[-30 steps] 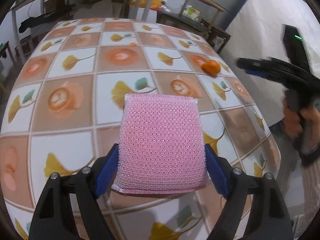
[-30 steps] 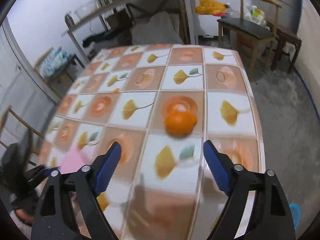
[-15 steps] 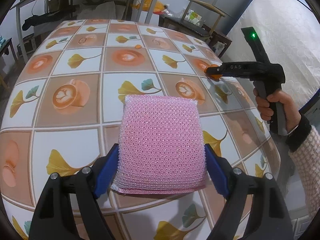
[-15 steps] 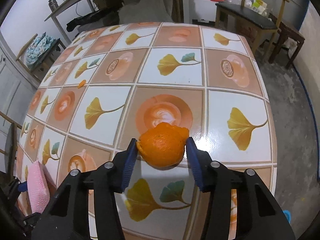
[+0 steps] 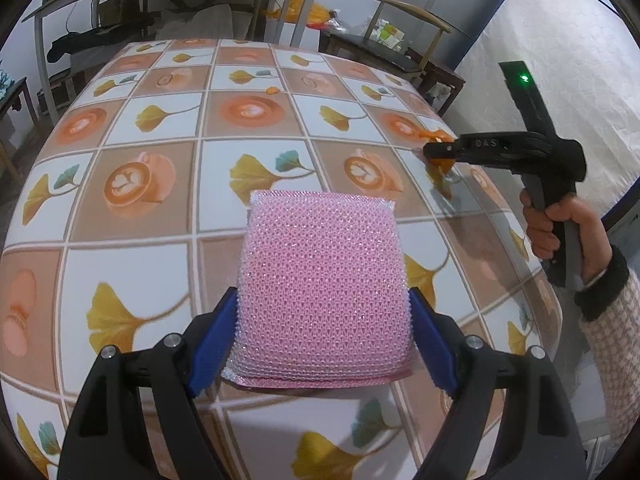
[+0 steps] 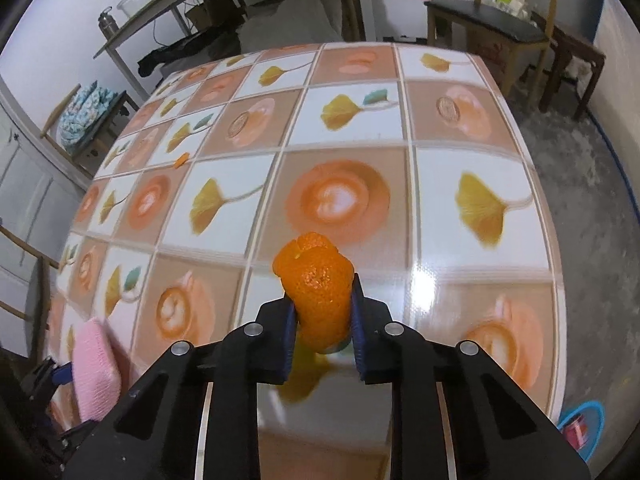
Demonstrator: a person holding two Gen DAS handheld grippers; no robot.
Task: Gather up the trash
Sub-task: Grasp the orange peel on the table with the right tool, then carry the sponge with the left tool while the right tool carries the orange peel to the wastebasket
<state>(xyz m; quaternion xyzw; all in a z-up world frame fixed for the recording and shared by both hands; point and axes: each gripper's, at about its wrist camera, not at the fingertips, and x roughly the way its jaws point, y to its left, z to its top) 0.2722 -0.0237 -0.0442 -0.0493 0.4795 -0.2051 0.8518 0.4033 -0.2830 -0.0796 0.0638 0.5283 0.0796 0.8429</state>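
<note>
The right gripper (image 6: 323,312) has just been closing, and its blue fingers (image 6: 289,334) now press on both sides of the orange peel (image 6: 318,292), squeezing it narrow just above the worktop (image 6: 472,128), near the right edge. The peel is hollow and soft, so I think the main risk is here: it may fold more or tear, and then slip out from the pads when it is lifted. Only its lower part sits between the pads, so a quick swing could also shake it loose over the floor.

The left gripper (image 5: 324,336) stands wide, its fingers (image 5: 214,338) clamped on the two sides of the pink sponge (image 5: 324,292) — a firm hold.

A small orange scrap (image 5: 273,90) lies far across the worktop, easy to forget.
</note>
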